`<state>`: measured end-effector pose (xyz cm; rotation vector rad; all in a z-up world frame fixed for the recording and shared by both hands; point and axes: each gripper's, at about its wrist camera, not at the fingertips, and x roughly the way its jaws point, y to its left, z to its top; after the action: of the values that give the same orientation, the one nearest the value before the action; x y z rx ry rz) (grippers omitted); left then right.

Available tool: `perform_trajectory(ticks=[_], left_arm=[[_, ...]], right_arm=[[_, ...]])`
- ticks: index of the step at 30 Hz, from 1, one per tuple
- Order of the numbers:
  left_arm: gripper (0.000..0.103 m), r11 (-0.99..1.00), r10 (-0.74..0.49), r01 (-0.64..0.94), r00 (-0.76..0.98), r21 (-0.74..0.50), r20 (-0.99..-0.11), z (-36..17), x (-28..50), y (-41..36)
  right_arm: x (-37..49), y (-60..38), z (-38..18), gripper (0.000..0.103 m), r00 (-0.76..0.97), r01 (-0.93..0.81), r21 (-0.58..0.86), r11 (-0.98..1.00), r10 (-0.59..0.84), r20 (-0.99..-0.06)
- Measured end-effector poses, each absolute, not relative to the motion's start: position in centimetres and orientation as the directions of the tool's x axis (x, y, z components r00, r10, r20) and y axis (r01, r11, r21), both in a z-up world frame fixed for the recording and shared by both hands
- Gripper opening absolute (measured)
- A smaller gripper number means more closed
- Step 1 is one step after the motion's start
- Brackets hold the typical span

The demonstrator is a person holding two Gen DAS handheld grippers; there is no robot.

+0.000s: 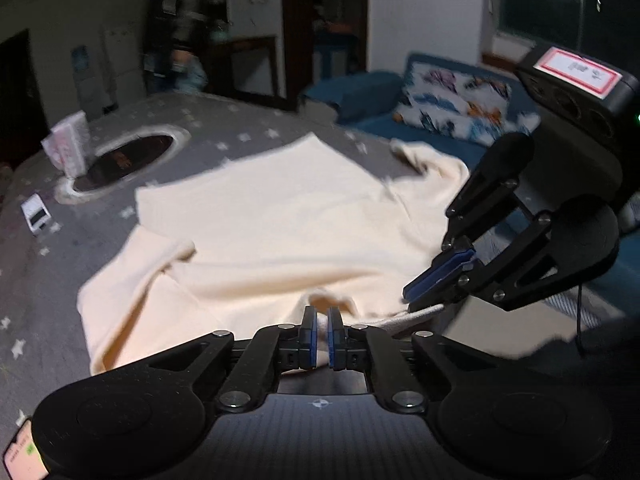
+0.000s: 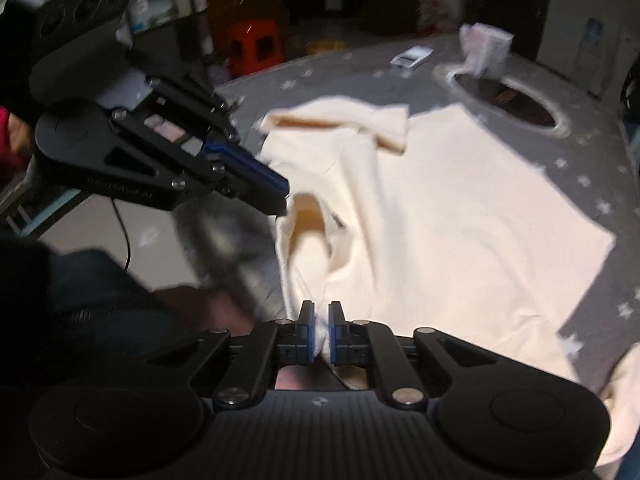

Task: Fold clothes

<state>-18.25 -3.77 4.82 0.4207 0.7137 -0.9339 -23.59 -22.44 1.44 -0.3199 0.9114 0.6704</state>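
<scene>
On the grey star-print worktop (image 1: 168, 128) your cream T-shirt (image 1: 272, 216) lies spread mostly flat, neckline toward the near edge, hem toward the far side where a tissue pack (image 1: 68, 146) stands beside a dark oval cut-out (image 1: 128, 158). Your left gripper (image 1: 322, 338) has its jaws nearly shut, pinching a small ridge of cream cloth at the near edge by the collar; your right gripper (image 2: 322, 332) stands the same way, jaws drawn close on a tuck of fabric at the near shoulder. One sleeve is doubled back on itself at the far left in the right wrist view, and the other droops off the worktop's edge. Expect the shirt to be light, limp and quick to sag or drag, so a pinch through one layer may slip. Hold at the shoulder seams, where the stitching gives more to grip, and keep both holds level so the body stays taut.
</scene>
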Motion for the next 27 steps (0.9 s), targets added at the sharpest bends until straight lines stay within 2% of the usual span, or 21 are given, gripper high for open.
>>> perform_trajectory(ticks=[4,8,12,14,15,18,23,27], left_arm=[[0.006,0.499,-0.562,0.866,0.347,0.027,-0.751,4.4,-18.4,-3.6],[0.009,0.524,-0.586,0.85,0.407,0.056,-0.701,6.1,-18.1,-3.3],[0.035,0.534,-0.586,0.842,0.436,0.08,-0.683,5.8,-17.2,-4.8],[0.037,0.52,-0.566,0.846,0.441,0.114,-0.697,4.9,-17.0,-5.8],[0.037,0.512,-0.557,0.85,0.439,0.125,-0.705,4.4,-17.0,-6.3],[0.007,0.514,-0.532,0.844,0.451,0.15,-0.717,3.6,-16.9,-6.6],[0.003,0.549,-0.55,0.826,0.472,0.128,-0.689,4.9,-17.9,-4.0],[0.003,0.557,-0.521,0.821,0.464,0.126,-0.716,4.7,-18.9,-2.3]], right_arm=[[-23.4,-22.5,1.2,0.01,0.413,-0.667,0.04,0.744,0.414,-0.811],[-22.8,-22.9,1.7,0.013,0.422,-0.662,0.051,0.748,0.428,-0.8],[-22.2,-22.7,1.8,0.014,0.441,-0.66,0.035,0.75,0.425,-0.79],[-21.9,-22.6,1.9,0.017,0.451,-0.659,0.027,0.751,0.424,-0.785],[-21.7,-22.5,1.9,0.018,0.456,-0.659,0.023,0.752,0.424,-0.783],[-21.3,-22.4,2.0,0.024,0.469,-0.657,0.012,0.754,0.422,-0.776],[-20.6,-22.9,2.4,0.03,0.485,-0.643,0.015,0.766,0.422,-0.766],[-19.5,-23.2,2.5,0.03,0.501,-0.62,0.027,0.784,0.422,-0.756]])
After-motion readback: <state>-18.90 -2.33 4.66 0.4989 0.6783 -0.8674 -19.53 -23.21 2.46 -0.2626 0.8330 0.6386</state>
